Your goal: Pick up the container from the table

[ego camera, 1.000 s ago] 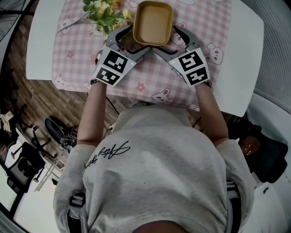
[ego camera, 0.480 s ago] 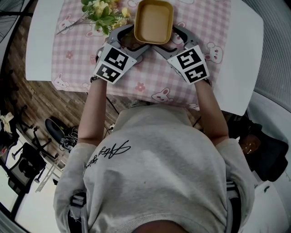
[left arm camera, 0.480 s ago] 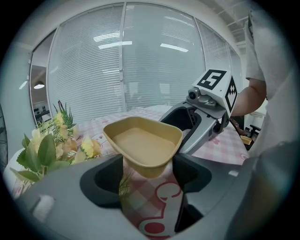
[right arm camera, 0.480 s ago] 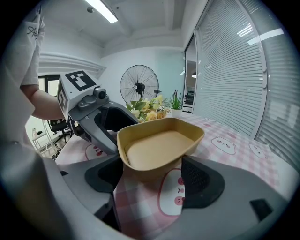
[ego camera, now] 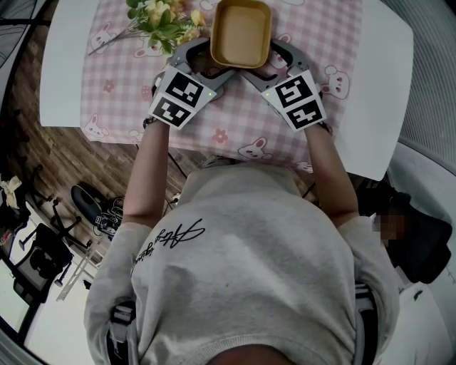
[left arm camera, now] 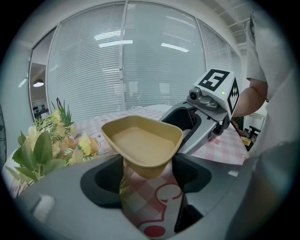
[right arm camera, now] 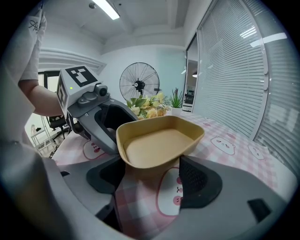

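**Container point(ego camera: 241, 32) pinched at its two near corners, above the cloth point(ego camera: 235, 121).**

The jaws of the left gripper point(ego camera: 214, 63) and the right gripper point(ego camera: 267, 60) have just been closing, and each pair is now pressed on one near corner of the tan container. The container is held between the two grippers, just beside the flowers point(ego camera: 160, 18). Whether its base is touching the cloth cannot be told, as the jaws cover it. The table's point(ego camera: 64, 64) far edge and part of the flowers are cut off at the top of the head view, and the near edge is hidden by the person's grey top point(ego camera: 242, 271). The table is white, and the cloth is pink check printed with rabbits. The floor point(ego camera: 43, 142) is wood-patterned. Blinds point(left arm camera: 140, 61) and a fan point(right arm camera: 139, 84) are seen beyond.
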Tool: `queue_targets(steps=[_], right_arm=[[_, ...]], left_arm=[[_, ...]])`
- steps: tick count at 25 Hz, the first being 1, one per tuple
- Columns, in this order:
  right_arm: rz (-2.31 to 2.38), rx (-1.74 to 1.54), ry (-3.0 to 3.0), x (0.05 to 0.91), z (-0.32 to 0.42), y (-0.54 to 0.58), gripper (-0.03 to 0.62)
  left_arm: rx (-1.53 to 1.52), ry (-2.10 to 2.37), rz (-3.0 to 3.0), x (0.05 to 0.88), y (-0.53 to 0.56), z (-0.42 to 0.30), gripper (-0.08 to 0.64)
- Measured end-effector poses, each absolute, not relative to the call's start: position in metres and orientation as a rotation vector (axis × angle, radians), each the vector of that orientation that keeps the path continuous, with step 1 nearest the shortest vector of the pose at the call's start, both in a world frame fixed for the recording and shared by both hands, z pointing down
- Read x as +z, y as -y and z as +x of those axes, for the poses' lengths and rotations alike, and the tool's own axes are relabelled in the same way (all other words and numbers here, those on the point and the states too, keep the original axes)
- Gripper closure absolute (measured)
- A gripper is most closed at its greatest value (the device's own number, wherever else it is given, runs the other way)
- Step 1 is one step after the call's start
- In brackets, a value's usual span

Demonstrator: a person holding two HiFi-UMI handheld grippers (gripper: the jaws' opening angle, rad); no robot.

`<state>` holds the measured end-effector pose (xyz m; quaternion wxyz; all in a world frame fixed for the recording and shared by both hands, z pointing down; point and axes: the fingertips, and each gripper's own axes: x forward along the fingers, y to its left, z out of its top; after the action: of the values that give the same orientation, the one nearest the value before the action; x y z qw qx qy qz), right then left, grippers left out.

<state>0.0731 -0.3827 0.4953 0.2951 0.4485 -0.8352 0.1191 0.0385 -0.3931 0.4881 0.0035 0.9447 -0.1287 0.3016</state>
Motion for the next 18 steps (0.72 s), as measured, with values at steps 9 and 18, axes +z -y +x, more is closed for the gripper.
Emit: queue_targets(steps=[9, 18], right_arm=[[1.197, 0.314, 2.213, 0.496, 0.0736, 0.3832, 0.256], [1.207, 0.301, 2.209, 0.4943, 0.074, 0.3835, 0.256]], left_arm=[[0.974, 0.411, 2.957, 0.4904, 0.3939, 0.0393, 0.25], [0.973, 0.42, 2.964, 0.489, 0.3937, 0.0392, 0.255]])
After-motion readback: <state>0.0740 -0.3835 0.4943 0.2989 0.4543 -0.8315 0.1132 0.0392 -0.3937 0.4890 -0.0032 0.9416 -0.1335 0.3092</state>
